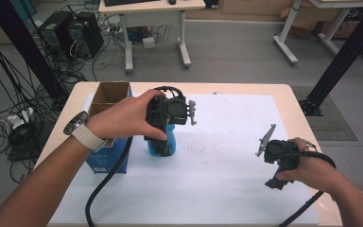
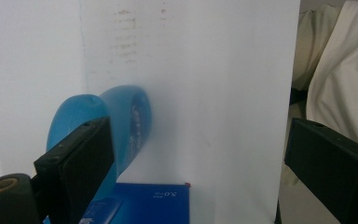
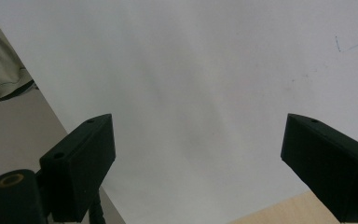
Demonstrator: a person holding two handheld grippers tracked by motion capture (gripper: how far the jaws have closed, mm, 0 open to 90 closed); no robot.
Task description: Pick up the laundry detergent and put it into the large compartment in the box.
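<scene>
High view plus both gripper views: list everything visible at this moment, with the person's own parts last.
Table: one, light wood, centre.
White sheet: one, white, covering most of the tabletop.
Cardboard box: one, blue sides, brown open top, on the table's left part.
Blue bottle: one, blue, beside the box, under the left hand-held gripper.
Desks: two, pale tops and white legs, on the floor beyond the table.
Computer towers: two, black, on the floor at far left, among cables.
Left hand-held gripper: one, black, open, above the bottle.
Right hand-held gripper: one, black, open, over the sheet's right part.
Hands: two; the left wears a watch with a white strap.
</scene>
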